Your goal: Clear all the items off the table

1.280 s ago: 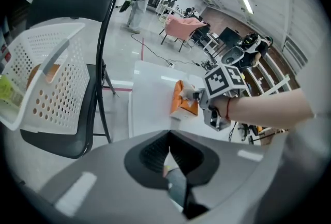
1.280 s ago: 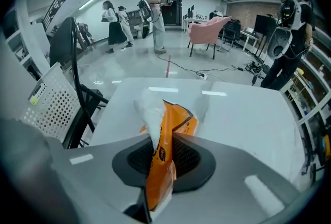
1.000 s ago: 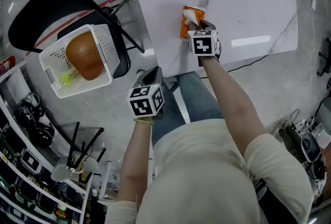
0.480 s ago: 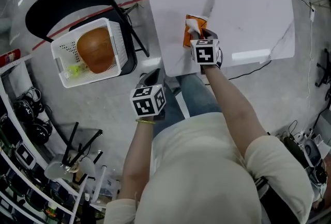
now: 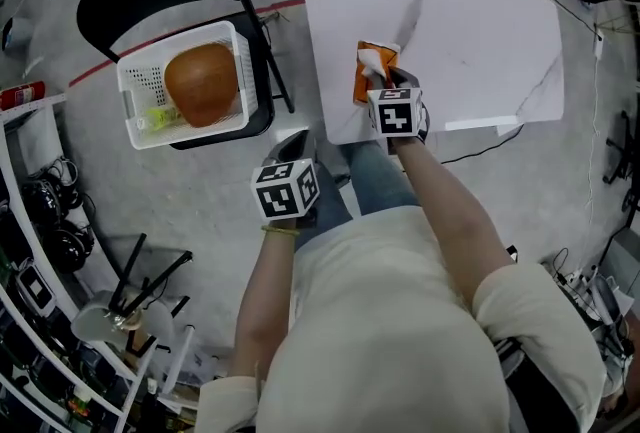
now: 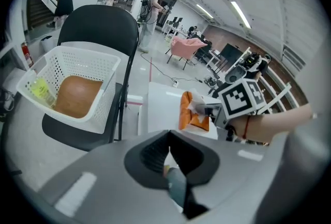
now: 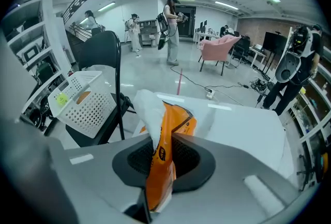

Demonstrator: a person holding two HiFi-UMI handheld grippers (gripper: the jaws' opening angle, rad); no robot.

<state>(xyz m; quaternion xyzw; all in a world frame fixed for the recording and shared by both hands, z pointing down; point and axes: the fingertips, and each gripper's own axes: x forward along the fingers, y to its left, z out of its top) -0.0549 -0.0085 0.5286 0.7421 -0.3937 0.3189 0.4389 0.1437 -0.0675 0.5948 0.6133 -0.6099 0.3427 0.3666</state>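
head view: the right gripper [image 5: 380, 79] has come up with the orange snack bag [image 5: 366, 73] above the table's [image 5: 480, 41] near left corner. nothing else lies on the table, so clearing looks nearly done.

left gripper view: the left gripper [image 6: 168, 163] is closed on nothing, off the table's near edge.

right gripper view: the jaws pinch the bag edge-on, its long axis along the gripper and its white end pointing away over the table.

Open lab: gear shelves [image 5: 40, 316], floor cables [image 7: 194, 82].
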